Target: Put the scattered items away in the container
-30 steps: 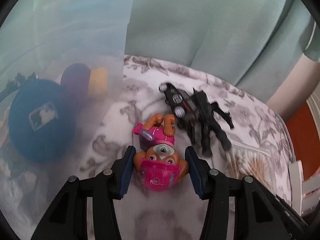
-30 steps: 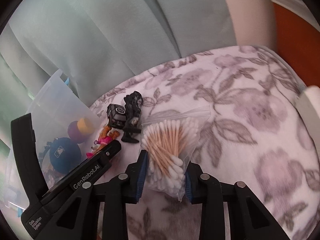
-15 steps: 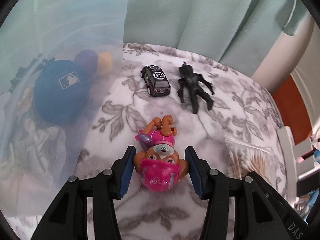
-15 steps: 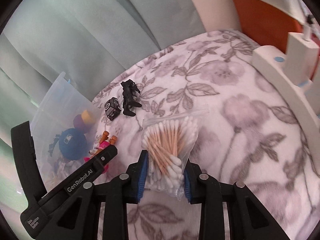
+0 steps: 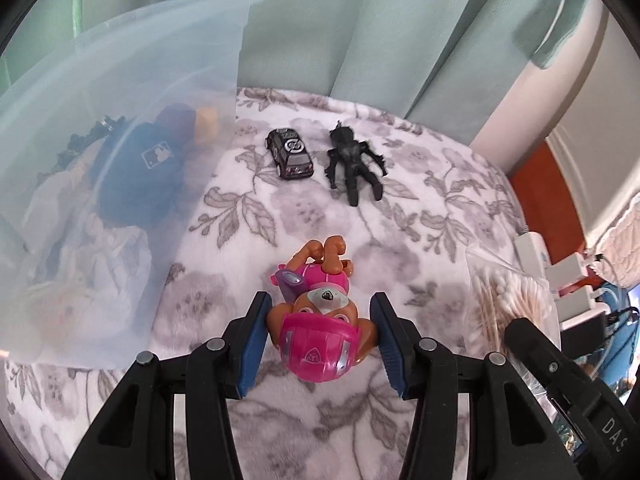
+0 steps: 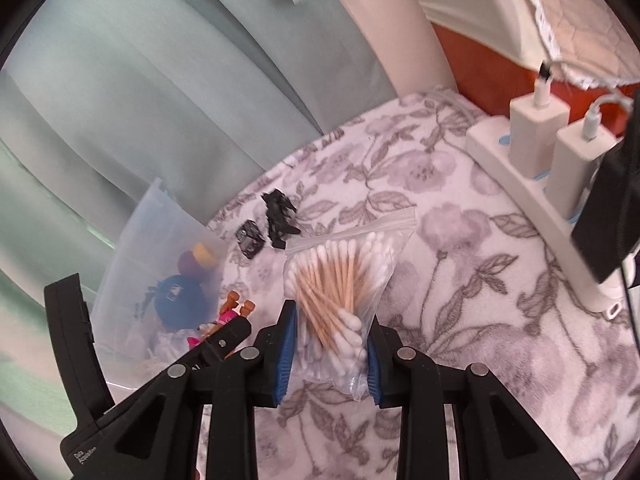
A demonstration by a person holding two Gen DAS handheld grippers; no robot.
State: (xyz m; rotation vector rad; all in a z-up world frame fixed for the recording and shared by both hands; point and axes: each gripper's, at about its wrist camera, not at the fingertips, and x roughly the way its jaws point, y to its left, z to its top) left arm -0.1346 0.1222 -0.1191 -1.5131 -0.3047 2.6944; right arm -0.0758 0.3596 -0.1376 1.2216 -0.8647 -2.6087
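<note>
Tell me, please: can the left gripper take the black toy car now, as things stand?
Probably not yet. The left gripper is shut on the pink pup figure, so its jaws are full. Otherwise nothing blocks the black toy car, which lies bare on the floral blanket.

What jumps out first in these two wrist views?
The pink pup figure gripped in the left hand-held gripper, raised over the floral blanket. Next, the bag of cotton swabs pinched in the right hand-held gripper. Behind them, a black toy car and a black figure lie side by side on the blanket, right of the clear container holding a blue ball.
</note>
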